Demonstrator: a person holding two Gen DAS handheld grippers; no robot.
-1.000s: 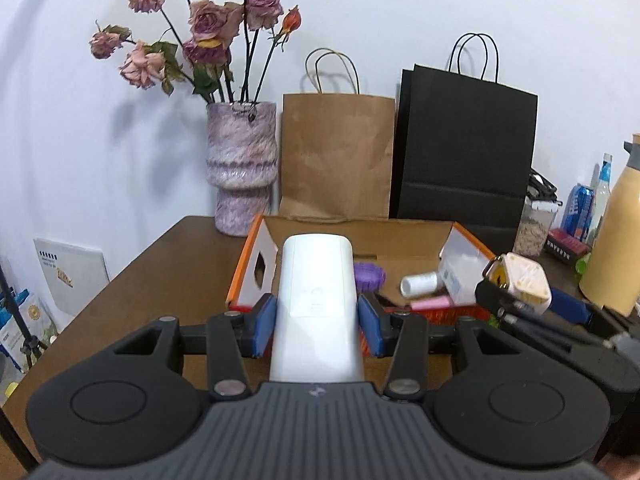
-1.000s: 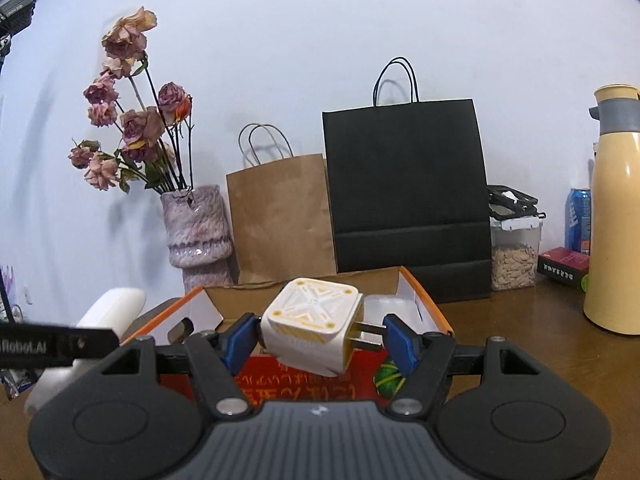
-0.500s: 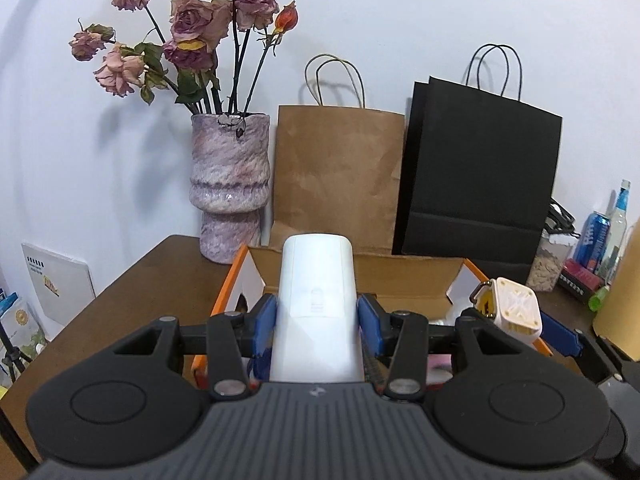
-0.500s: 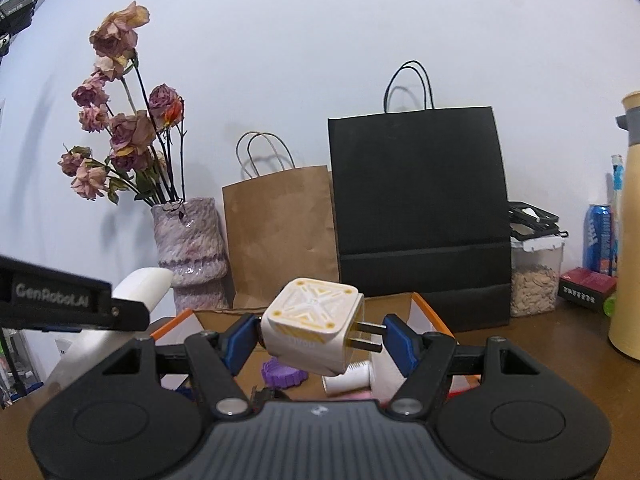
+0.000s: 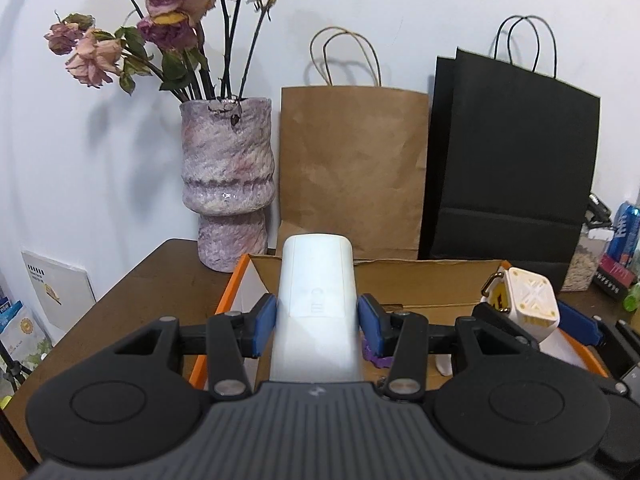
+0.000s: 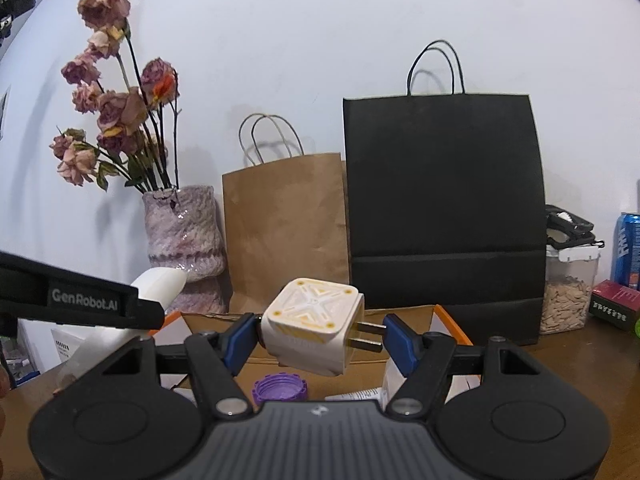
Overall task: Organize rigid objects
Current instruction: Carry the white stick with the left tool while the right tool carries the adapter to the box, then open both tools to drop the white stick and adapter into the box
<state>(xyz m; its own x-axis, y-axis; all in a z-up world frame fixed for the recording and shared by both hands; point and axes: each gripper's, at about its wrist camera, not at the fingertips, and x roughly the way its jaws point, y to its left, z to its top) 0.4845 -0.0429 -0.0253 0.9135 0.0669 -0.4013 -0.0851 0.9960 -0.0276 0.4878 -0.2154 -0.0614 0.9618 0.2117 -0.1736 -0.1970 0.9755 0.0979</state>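
Observation:
My left gripper (image 5: 316, 326) is shut on a long white plastic case (image 5: 316, 300), its blue pads pressing both sides, held above the near left part of an open cardboard box with orange edges (image 5: 400, 276). My right gripper (image 6: 316, 338) is shut on a white and yellow plug adapter (image 6: 310, 326), one pad on its body and the other on its two metal prongs, above the same box (image 6: 400, 314). The adapter (image 5: 524, 304) also shows at the right of the left wrist view. A purple cap (image 6: 280, 390) and a white tube lie inside the box.
Behind the box stand a mottled pink vase (image 5: 228, 188) with dried roses, a brown paper bag (image 5: 352, 168) and a black paper bag (image 5: 512, 160). At the right are a seed jar (image 6: 568, 280), a blue can (image 6: 628, 252) and a red box (image 6: 616, 304). The brown table's left edge (image 5: 100, 320) is near.
Both grippers have moved forward toward the box and bags, which now look larger and closer. Each still holds its object the same way.

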